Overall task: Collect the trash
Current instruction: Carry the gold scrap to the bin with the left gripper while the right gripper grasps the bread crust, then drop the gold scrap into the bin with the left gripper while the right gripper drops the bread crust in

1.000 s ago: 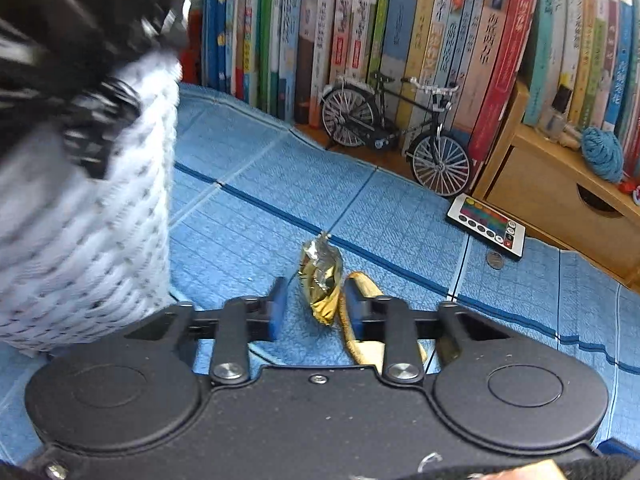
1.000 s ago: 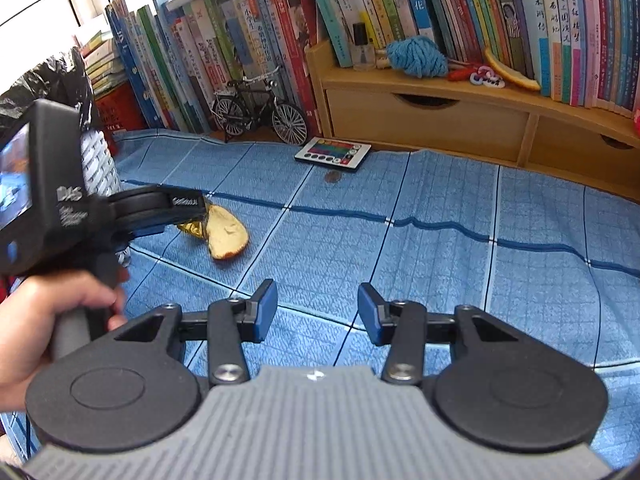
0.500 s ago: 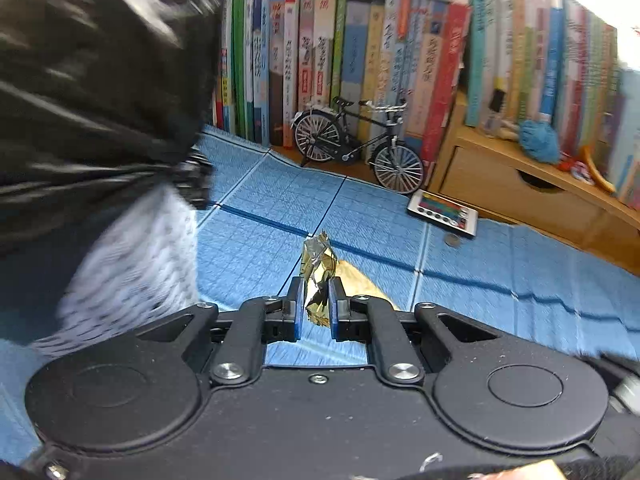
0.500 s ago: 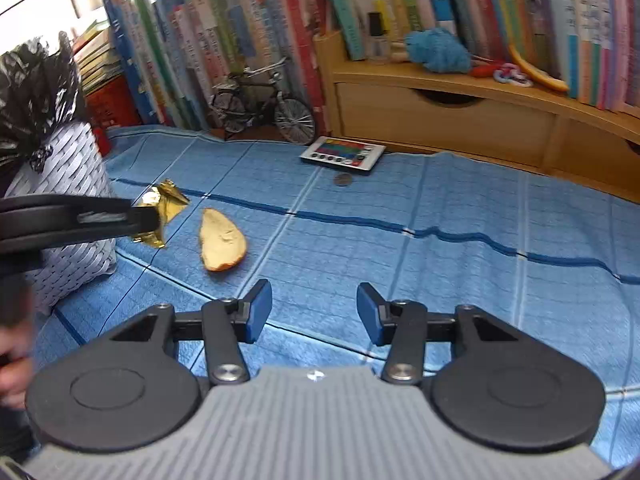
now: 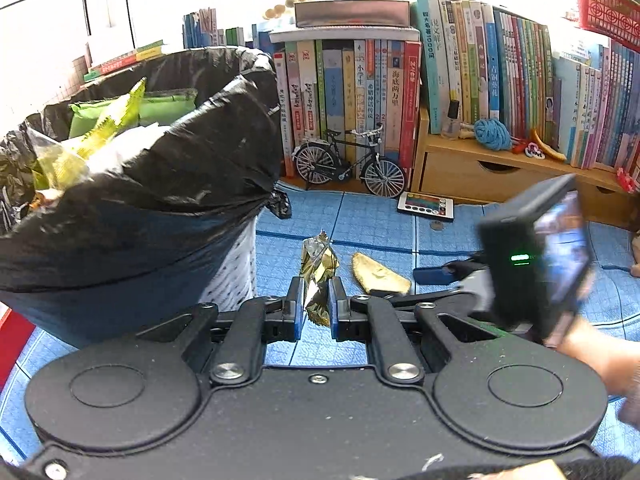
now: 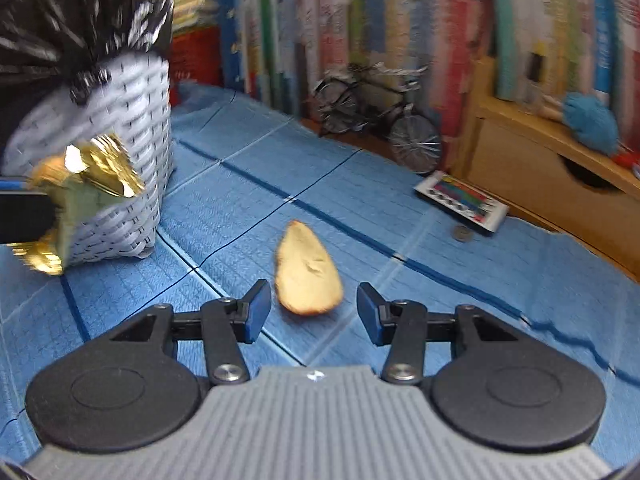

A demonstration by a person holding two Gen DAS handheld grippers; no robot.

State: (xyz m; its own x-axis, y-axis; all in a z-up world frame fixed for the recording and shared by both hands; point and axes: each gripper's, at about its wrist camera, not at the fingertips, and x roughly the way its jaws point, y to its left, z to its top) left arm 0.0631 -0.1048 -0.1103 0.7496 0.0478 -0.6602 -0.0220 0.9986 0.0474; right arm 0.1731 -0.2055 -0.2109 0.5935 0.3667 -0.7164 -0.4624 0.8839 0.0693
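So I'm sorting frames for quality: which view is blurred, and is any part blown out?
Right wrist view: motion-smeared, worst on the book spines and bin liner; the peel stays readable. Left wrist view: mostly sharp, gold wrapper crisp, but the window area top left is washed out and the right gripper is blurred.

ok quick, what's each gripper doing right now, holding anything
Left gripper: shut on the crumpled gold foil wrapper.
Right gripper: open, empty, with the yellowish peel piece on the blue mat just ahead of its fingers.
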